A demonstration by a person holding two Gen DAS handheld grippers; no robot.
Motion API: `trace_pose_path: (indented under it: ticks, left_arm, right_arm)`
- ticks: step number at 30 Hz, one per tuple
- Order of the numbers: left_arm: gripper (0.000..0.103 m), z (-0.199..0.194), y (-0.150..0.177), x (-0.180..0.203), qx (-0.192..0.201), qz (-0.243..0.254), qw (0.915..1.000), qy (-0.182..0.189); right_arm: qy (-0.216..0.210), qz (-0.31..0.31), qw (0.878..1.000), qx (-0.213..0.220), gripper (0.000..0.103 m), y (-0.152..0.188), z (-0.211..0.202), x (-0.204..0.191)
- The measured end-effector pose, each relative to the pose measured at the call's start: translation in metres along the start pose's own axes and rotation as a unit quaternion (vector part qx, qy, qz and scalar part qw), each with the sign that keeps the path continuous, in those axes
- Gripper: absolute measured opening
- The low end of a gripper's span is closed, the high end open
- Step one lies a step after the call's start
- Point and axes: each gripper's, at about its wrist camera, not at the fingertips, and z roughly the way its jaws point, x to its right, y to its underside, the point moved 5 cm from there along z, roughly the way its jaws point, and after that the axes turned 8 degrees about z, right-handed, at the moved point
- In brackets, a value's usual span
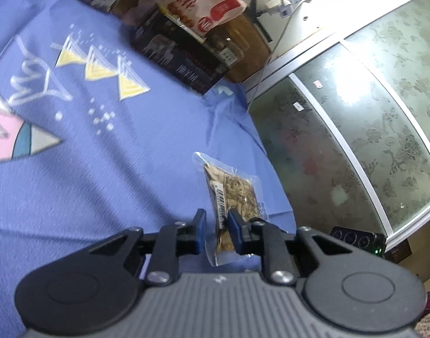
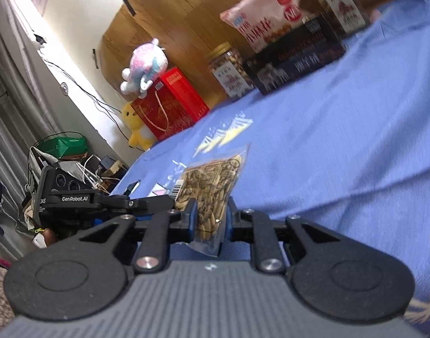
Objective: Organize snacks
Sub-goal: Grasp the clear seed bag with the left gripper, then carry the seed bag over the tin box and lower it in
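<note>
Gripping opposite ends of one clear plastic seed snack packet just over the blue patterned cloth, left gripper and right gripper both clamped on it; pick-up step, next probably carrying it toward the far snack pile.

Blue printed cloth, dark box, snack packet

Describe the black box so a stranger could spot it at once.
Look to the far end of the blue cloth, against the wooden panel. The black box lies flat between two nut jars, a pink bag leaning behind it. It is the only dark, flat, rectangular thing there.
</note>
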Motion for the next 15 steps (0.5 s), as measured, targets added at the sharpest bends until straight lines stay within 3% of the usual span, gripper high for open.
trace_pose_path:
  ticks: [8,15]
  left_arm:
    - [0.018,-0.005,-0.029,0.018,0.020,0.036,0.9992,0.001]
    - [0.018,0.006,-0.044,0.016,0.010,0.045,0.9989,-0.012]
  right_arm:
    - [-0.011,-0.016,0.999,0.028,0.022,-0.028,-0.001,-0.011]
    - [-0.009,-0.015,0.999,0.032,0.022,-0.040,0.006,-0.003]
